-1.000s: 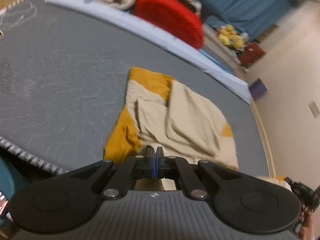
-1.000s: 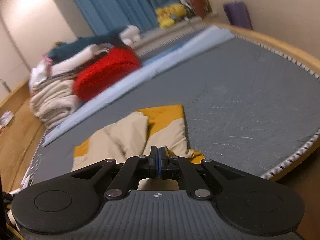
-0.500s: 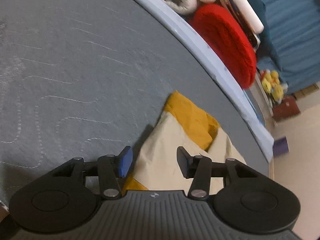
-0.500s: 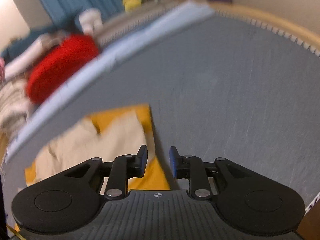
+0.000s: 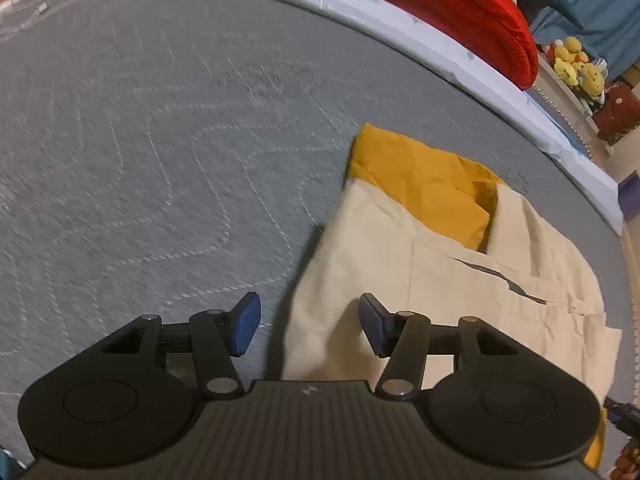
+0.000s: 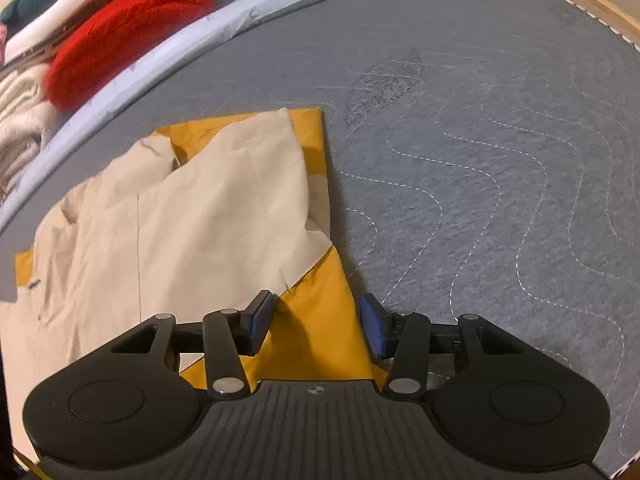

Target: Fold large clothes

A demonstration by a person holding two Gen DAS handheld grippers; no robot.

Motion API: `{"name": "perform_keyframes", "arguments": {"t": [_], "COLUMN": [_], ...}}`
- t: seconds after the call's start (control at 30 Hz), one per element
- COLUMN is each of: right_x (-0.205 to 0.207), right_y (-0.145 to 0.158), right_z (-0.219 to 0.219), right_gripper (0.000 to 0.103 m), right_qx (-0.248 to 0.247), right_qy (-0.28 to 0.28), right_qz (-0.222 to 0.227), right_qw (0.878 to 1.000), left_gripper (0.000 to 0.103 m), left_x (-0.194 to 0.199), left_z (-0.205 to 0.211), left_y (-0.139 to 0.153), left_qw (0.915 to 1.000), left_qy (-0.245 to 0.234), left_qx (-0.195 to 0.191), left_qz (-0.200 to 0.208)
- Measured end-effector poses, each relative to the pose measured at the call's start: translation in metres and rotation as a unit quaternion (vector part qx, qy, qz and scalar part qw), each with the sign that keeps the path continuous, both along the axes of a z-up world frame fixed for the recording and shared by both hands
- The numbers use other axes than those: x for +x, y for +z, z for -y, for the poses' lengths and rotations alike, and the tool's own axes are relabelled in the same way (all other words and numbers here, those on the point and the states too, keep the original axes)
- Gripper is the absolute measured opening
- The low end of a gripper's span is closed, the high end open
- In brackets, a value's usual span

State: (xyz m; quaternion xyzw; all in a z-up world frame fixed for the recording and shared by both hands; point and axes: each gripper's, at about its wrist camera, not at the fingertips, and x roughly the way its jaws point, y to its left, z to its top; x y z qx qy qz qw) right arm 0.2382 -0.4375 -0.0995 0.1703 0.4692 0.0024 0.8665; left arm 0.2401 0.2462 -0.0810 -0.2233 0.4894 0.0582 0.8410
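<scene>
One garment (image 5: 420, 264) lies on the grey quilted mattress (image 5: 140, 140), cream over mustard yellow, folded into a rough rectangle. Two grippers are in view, one per camera. Beyond the pale blue strip (image 5: 460, 48) along the mattress's far side sits one red cushion (image 5: 452, 4), with a stack of cream and white textiles (image 6: 20, 120) beside it in the right wrist view; how many pieces are in that stack is hard to make out.

The left gripper (image 5: 310, 324) has its jaws about half apart and opening. The garment's cream left edge runs up through the gap, but neither blue pad presses on it.

The right gripper (image 6: 318, 328) is also opening, somewhat narrower. The mustard corner of the garment (image 6: 224, 208) lies between the pads; the left pad seems to sit right at the cloth, though contact cannot be confirmed, and the right pad stands just off the cloth's edge over bare mattress.

Both gripper bodies hide the garment's near edge. A small cluster of yellow soft toys (image 5: 578, 66) sits far off, blurred.
</scene>
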Motion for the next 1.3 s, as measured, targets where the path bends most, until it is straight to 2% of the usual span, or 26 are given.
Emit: {"name": "perform_keyframes", "arguments": {"t": [0.03, 0.07, 0.1, 0.17, 0.23, 0.37, 0.47, 0.53, 0.6, 0.63, 0.67, 0.73, 0.8, 0.87, 0.97, 1.03, 1.1, 1.13, 1.17, 1.2, 1.27, 1.3], "right_x": [0.001, 0.000, -0.003, -0.011, -0.023, -0.042, -0.029, -0.014, 0.007, 0.018, 0.024, 0.031, 0.033, 0.032, 0.027, 0.020, 0.012, 0.012, 0.007, 0.004, -0.002, -0.009], "right_y": [0.001, 0.004, 0.009, 0.027, 0.050, 0.086, 0.093, 0.092, 0.082, 0.076, 0.071, 0.059, 0.048, 0.036, 0.017, 0.011, 0.013, 0.017, 0.018, 0.024, 0.046, 0.056], "right_z": [-0.002, -0.005, -0.007, -0.009, -0.004, 0.002, -0.005, -0.006, -0.008, -0.008, -0.008, -0.006, -0.002, 0.003, 0.011, 0.014, 0.010, 0.010, 0.012, 0.011, 0.011, 0.009], "right_gripper": [0.019, 0.006, 0.004, 0.001, 0.001, 0.001, 0.001, 0.001, 0.004, 0.013, 0.023, 0.040, 0.041, 0.042, 0.043, 0.043, 0.031, 0.008, 0.001, 0.000, 0.000, 0.000], "right_qx": [-0.003, -0.009, -0.017, -0.025, -0.017, -0.012, -0.043, -0.044, -0.053, -0.058, -0.062, -0.065, -0.047, -0.029, -0.013, -0.018, -0.022, -0.022, -0.027, -0.031, -0.023, -0.021], "right_qy": [0.006, 0.010, 0.017, 0.025, 0.013, -0.006, -0.023, -0.045, -0.069, -0.080, -0.089, -0.099, -0.095, -0.081, -0.058, -0.048, -0.034, -0.026, -0.023, -0.028, -0.047, -0.052], "right_qz": [0.005, 0.009, 0.020, 0.056, 0.109, 0.214, 0.257, 0.264, 0.247, 0.228, 0.210, 0.175, 0.137, 0.088, 0.018, -0.002, 0.008, 0.014, 0.021, 0.037, 0.104, 0.141], "right_qw": [1.000, 1.000, 1.000, 0.998, 0.994, 0.977, 0.965, 0.963, 0.965, 0.968, 0.972, 0.977, 0.985, 0.992, 0.998, 0.999, 0.999, 0.999, 0.999, 0.998, 0.993, 0.988], "left_gripper": [0.043, 0.007, 0.002, 0.002, 0.001, 0.001, 0.001, 0.002, 0.012, 0.037, 0.058, 0.056, 0.055, 0.055, 0.055, 0.052, 0.032, 0.009, 0.001, 0.000, 0.000, 0.000], "left_x": [0.003, 0.004, 0.005, 0.002, -0.004, -0.009, 0.001, 0.015, 0.030, 0.038, 0.047, 0.054, 0.054, 0.048, 0.042, 0.040, 0.035, 0.033, 0.033, 0.030, 0.017, 0.013], "left_z": [0.003, 0.006, 0.011, 0.014, 0.012, 0.014, 0.023, 0.030, 0.036, 0.041, 0.046, 0.050, 0.048, 0.037, 0.028, 0.022, 0.016, 0.016, 0.016, 0.013, 0.008, 0.007], "left_y": [-0.003, -0.002, 0.001, 0.018, 0.037, 0.063, 0.075, 0.078, 0.076, 0.072, 0.064, 0.048, 0.032, 0.016, 0.003, -0.003, -0.011, -0.012, -0.009, -0.003, 0.017, 0.024], "left_qw": [0.9999, 0.9995, 0.9991, 0.9977, 0.9950, 0.9850, 0.9736, 0.9681, 0.9656, 0.9665, 0.9717, 0.9812, 0.9908, 0.9969, 0.9979, 0.9987, 0.9992, 0.9991, 0.9989, 0.9986, 0.9949, 0.9930], "left_qy": [-0.013, -0.030, -0.042, -0.048, -0.034, -0.011, -0.007, 0.003, 0.018, 0.025, 0.020, -0.003, -0.019, -0.029, -0.033, -0.031, -0.034, -0.039, -0.038, -0.033, -0.020, -0.017], "left_qx": [-0.011, -0.013, 0.000, 0.020, 0.018, 0.032, 0.068, 0.072, 0.079, 0.089, 0.098, 0.104, 0.091, 0.045, 0.047, 0.038, 0.019, 0.013, 0.016, 0.014, 0.004, 0.013], "left_qz": [-0.004, -0.004, 0.002, 0.043, 0.093, 0.169, 0.218, 0.240, 0.247, 0.240, 0.214, 0.162, 0.099, 0.057, 0.029, 0.016, 0.008, 0.009, 0.020, 0.040, 0.099, 0.117]}}
